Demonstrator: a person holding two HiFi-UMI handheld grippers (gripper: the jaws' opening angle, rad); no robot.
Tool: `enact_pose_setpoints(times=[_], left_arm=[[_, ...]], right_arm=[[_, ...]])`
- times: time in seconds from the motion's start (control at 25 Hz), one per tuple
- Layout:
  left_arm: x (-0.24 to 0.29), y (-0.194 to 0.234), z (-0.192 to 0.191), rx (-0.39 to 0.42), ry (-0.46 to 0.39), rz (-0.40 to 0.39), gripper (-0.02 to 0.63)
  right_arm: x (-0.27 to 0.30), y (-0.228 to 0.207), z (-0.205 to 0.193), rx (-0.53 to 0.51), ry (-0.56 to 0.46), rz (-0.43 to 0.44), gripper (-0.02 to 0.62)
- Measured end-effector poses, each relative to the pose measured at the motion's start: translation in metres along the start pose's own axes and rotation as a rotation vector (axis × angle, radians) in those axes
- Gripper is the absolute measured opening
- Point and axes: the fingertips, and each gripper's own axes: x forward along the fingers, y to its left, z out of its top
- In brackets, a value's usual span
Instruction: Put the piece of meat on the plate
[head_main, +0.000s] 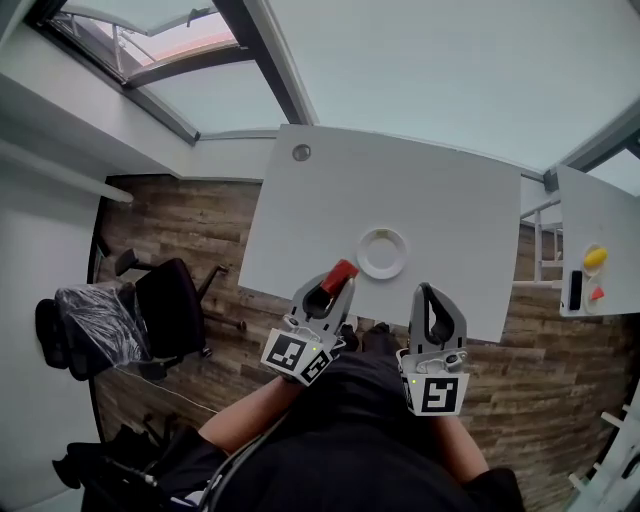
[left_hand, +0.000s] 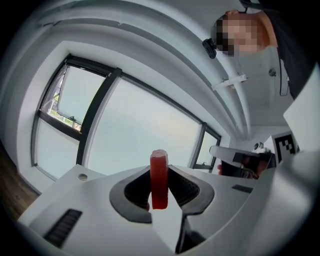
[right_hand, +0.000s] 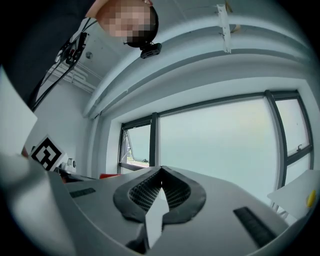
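Note:
The piece of meat (head_main: 341, 271), a small red slab, is clamped upright between the jaws of my left gripper (head_main: 337, 282). It hangs over the near edge of the white table (head_main: 400, 190), just left of the plate. In the left gripper view the meat (left_hand: 159, 180) stands on end with the pads pressing both its sides. The round white plate (head_main: 400, 255) lies empty near the table's front edge. My right gripper (head_main: 428, 292) hovers at that edge, to the right of and nearer me than the plate. Its jaws (right_hand: 160, 172) meet at the tips with nothing between them.
A black office chair (head_main: 165, 305) stands on the wooden floor to the left. A second white table (head_main: 600, 225) at the right holds a yellow thing (head_main: 595, 257), a small orange piece (head_main: 597, 294) and a dark item (head_main: 575, 290). A round grommet (head_main: 301, 152) is set in the main table's far corner.

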Motion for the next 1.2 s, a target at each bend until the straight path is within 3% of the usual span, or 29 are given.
enact_pose_setpoints(times=[0.12, 0.28, 0.48, 0.88, 1.04, 1.2], left_arm=[[0.013, -0.001, -0.017, 0.009, 0.050, -0.019, 0.097], [0.033, 0.008, -0.048, -0.093, 0.139, -0.022, 0.097], [0.057, 0.015, -0.087, -0.014, 0.218, -0.027, 0.097], [0.086, 0.030, -0.155, 0.037, 0.356, -0.007, 0.097], [0.092, 0.037, -0.188, 0.032, 0.424, -0.007, 0.097], [0.097, 0.043, -0.215, -0.023, 0.473, -0.020, 0.097]], right_arm=[[0.003, -0.006, 0.000, -0.007, -0.004, -0.004, 0.003], [0.005, -0.013, -0.002, 0.027, 0.002, 0.004, 0.003], [0.005, -0.023, 0.002, -0.002, -0.017, 0.000, 0.003], [0.014, -0.021, -0.006, -0.061, -0.017, 0.021, 0.003], [0.017, -0.011, -0.005, -0.098, -0.023, 0.058, 0.003], [0.018, -0.014, -0.012, -0.089, 0.001, 0.060, 0.003]])
